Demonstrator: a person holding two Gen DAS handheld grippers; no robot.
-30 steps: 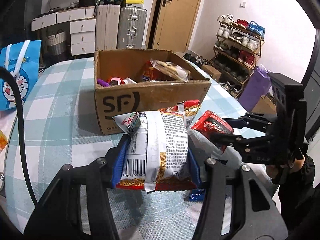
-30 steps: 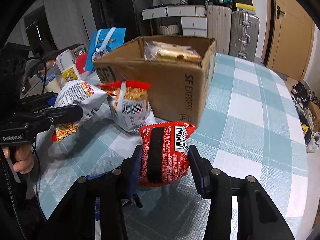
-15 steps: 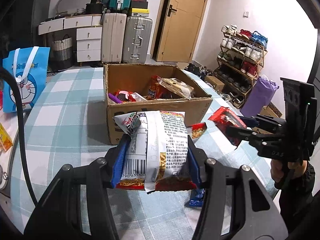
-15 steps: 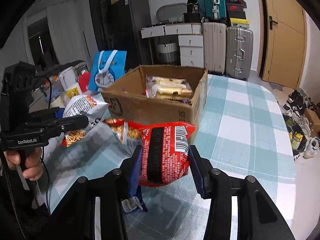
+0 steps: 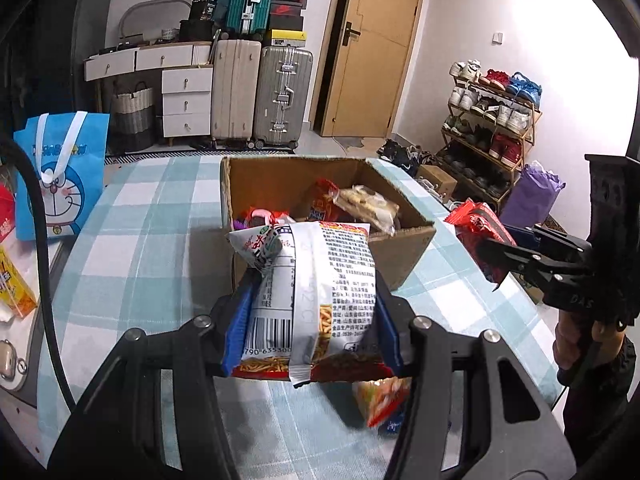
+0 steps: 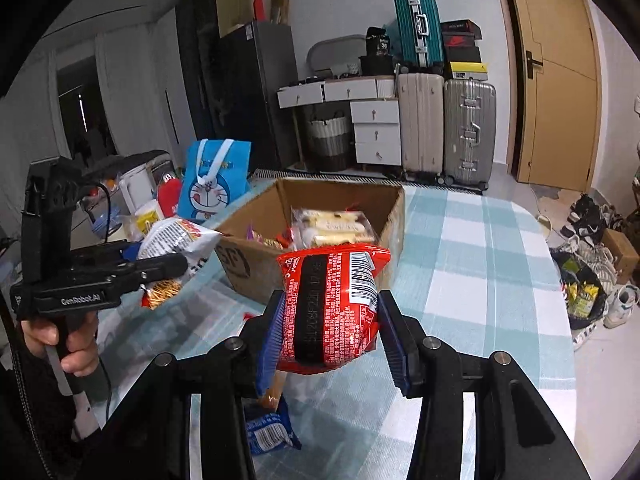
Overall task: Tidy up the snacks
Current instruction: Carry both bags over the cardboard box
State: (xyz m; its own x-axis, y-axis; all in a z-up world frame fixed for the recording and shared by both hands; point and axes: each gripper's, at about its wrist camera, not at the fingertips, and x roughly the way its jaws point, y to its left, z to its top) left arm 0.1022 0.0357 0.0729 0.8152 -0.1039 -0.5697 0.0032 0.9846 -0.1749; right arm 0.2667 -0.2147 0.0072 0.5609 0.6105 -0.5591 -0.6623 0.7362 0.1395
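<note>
Left gripper point(image 5: 312, 320) is clamping a white bag point(image 5: 316, 292); right gripper point(image 6: 328, 332) is clamping a red pack point(image 6: 330, 308). Both are hanging short of the box point(image 5: 400, 256) at 12 o'clock (partly filled). Two packets point(image 6: 270, 432) are lying loose on the table point(image 6: 480, 280).

- On the left gripper point(image 6: 160, 270), left of the cardboard box point(image 6: 256, 276), we read "GenRobot.AI" in white along its black body.
- On the near face of the cardboard box we make out a black "SF" logo, partly hidden.
- On the white snack bag point(image 5: 316, 300), in front of the box, a barcode carries digits "790 6353"; the remaining characters are too small for us.
- On the right gripper point(image 5: 500, 256), right of the box, we read "DAS".
- On the red snack packet point(image 6: 332, 312), a barcode and a date code we cannot read with certainty.
</note>
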